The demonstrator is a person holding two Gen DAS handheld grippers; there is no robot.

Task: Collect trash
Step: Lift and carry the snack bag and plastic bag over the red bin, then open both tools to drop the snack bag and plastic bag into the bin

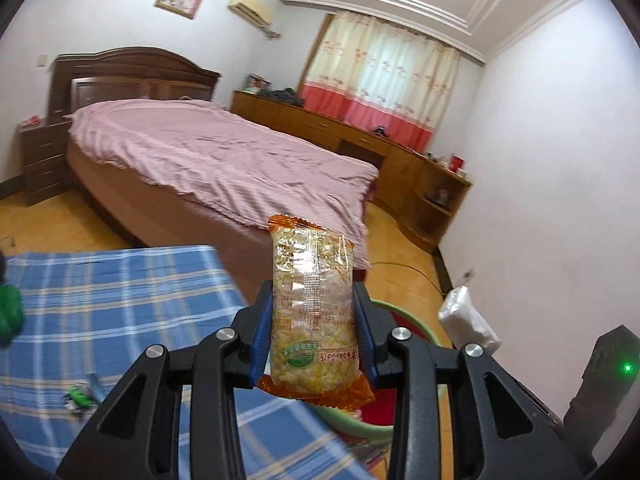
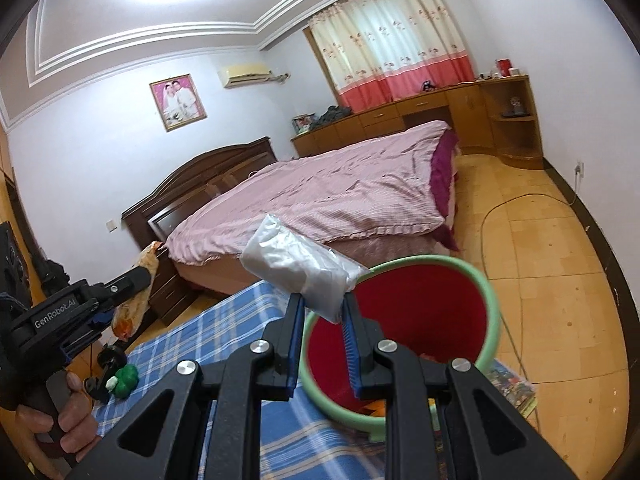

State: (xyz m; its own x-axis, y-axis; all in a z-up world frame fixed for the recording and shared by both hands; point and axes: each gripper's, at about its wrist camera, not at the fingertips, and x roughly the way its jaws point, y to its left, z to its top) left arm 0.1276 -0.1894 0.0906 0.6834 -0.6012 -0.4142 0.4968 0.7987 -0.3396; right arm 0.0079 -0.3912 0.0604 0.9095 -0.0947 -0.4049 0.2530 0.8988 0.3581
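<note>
Trash looked light and crinkly: left fingers (image 1: 313, 328) pinched the snack packet (image 1: 312, 316) mid-body, right fingers (image 2: 322, 320) the white packet's (image 2: 296, 270) end.

red bin (image 2: 420, 312) mouth open, bed (image 2: 320, 192) behind, floor (image 2: 560, 260) clear

White packet (image 2: 298, 270) above red bin (image 2: 420, 308)

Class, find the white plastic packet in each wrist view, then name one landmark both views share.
Left wrist view: white packet at lower right, beside the bucket.
Right wrist view: white packet at centre, clamped in the right gripper.
Shared landmark: the green-rimmed red bucket.
</note>
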